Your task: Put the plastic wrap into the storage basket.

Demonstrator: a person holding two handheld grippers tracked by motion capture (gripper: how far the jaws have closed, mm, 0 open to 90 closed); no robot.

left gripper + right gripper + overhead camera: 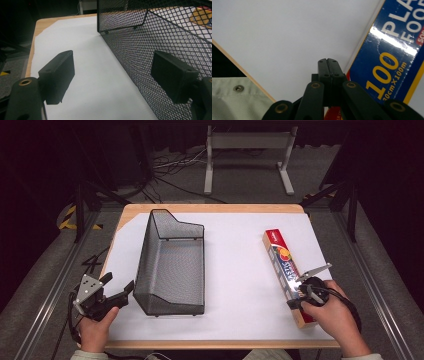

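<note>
food wrap box [283, 270] lies flat on the right of the white sheet, well apart from the mesh basket [172, 265]. my right gripper [306, 292] sits over its near end, jaws pressed together, empty. left gripper [117, 298] wide, beside the basket. likely pre-grasp: next i must open and straddle the box.

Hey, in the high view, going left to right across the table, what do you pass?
Left gripper held open → black wire mesh basket → long blue-and-red plastic wrap box → right gripper, jaws closed, above the box's near end.
</note>
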